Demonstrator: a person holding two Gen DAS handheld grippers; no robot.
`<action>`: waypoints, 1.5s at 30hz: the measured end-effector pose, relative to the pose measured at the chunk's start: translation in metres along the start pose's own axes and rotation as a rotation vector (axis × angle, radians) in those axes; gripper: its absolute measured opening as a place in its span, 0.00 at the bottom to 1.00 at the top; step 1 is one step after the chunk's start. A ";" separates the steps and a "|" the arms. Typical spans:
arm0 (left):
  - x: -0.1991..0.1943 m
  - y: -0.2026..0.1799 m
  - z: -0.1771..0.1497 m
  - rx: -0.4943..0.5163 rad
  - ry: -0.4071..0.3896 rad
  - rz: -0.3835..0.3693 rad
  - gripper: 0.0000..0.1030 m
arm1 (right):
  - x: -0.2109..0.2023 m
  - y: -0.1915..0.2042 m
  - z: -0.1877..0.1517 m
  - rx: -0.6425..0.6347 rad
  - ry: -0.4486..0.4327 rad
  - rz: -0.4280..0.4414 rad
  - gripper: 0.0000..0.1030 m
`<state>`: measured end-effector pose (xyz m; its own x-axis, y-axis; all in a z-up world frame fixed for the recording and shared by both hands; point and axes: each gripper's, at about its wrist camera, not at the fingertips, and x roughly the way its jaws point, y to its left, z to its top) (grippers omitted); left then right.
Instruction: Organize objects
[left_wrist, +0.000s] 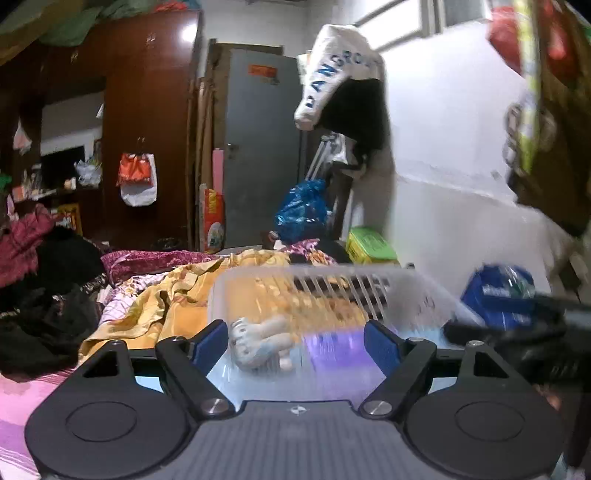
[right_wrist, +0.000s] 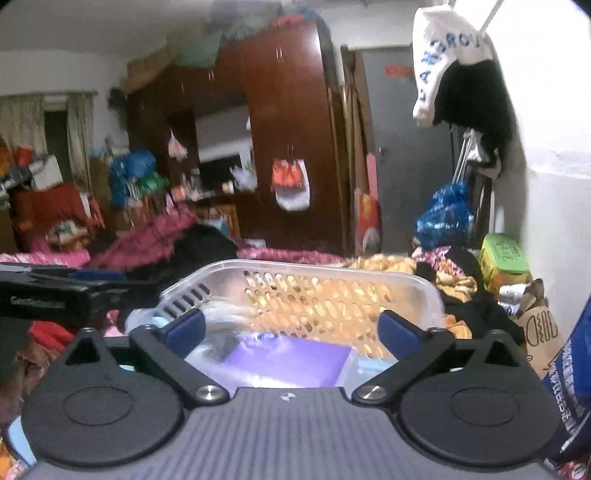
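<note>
A clear slotted plastic basket (left_wrist: 332, 288) sits on the cluttered bed, right in front of both grippers; it also shows in the right wrist view (right_wrist: 332, 288). Inside lie a white plush toy (left_wrist: 258, 341) and a purple flat pack (right_wrist: 291, 360), which also shows in the left wrist view (left_wrist: 332, 350). My left gripper (left_wrist: 295, 341) is open, with its blue pads over the basket's near side. My right gripper (right_wrist: 291, 330) is open and empty above the basket's near edge. The other gripper shows at the left edge of the right wrist view (right_wrist: 55, 291).
Yellow and pink bedding (left_wrist: 166, 302) and dark clothes (left_wrist: 48, 295) cover the bed. A blue packet (left_wrist: 498, 291) lies at the right. A green box (right_wrist: 502, 258) and a blue bag (right_wrist: 447, 218) stand by the white wall. A brown wardrobe (right_wrist: 288, 129) stands behind.
</note>
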<state>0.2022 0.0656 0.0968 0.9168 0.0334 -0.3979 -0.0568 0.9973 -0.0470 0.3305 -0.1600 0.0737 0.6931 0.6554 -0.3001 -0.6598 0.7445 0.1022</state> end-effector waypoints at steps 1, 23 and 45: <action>-0.010 0.000 -0.009 0.013 -0.008 -0.008 0.81 | -0.012 -0.003 -0.008 0.008 -0.014 0.010 1.00; -0.042 0.013 -0.151 -0.103 -0.117 -0.098 0.82 | -0.065 -0.025 -0.128 0.107 -0.057 0.084 1.00; -0.007 -0.009 -0.127 -0.110 -0.051 -0.103 0.82 | -0.011 -0.020 -0.117 0.115 0.173 -0.018 0.84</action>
<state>0.1460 0.0478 -0.0167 0.9387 -0.0628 -0.3390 -0.0016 0.9825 -0.1865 0.3021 -0.1967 -0.0364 0.6377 0.6178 -0.4601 -0.6033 0.7720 0.2004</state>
